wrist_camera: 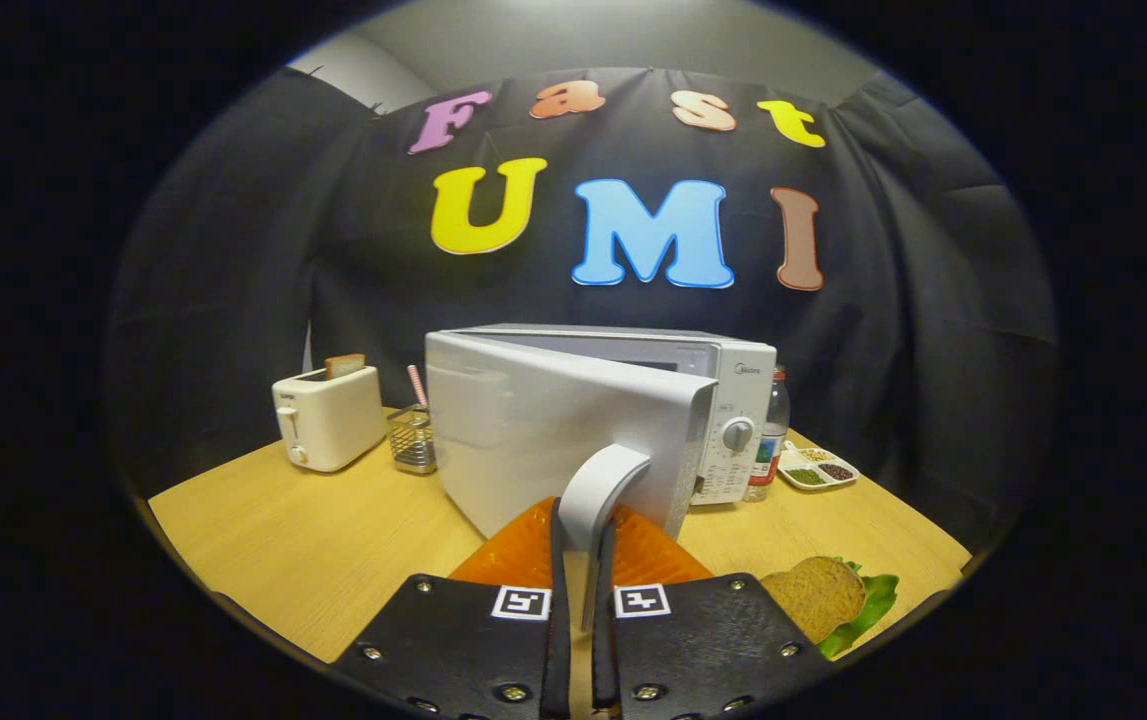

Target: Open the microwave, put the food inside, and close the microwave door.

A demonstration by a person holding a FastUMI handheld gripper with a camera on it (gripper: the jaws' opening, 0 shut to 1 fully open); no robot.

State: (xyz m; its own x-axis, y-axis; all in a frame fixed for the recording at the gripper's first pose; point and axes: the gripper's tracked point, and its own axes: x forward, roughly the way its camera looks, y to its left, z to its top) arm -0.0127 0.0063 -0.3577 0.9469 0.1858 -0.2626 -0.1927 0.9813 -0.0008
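Gripping the curved door handle [601,490] between its two fingers, the claw [579,560] is closed on that handle, one finger pressing on each side of it. The handle belongs to the microwave door [553,440], which stands partly swung out, right ahead of the fingers, with its hinged edge off to the left of the claw. Behind the door sits the microwave [723,360] itself, its control panel with a round knob [737,435] showing just right of the door's free edge. The sandwich [818,595], brown bread over green lettuce, lies on the wooden table [313,530] close beside the claw's right finger. Beyond it, further right and past the microwave, a bottle [771,430] stands next to a small divided dish [818,468] of seeds or beans. To the left, beyond the claw, a wire basket [413,440] sits beside the door, and a toaster [328,418] with a slice of bread poking out stands further left.
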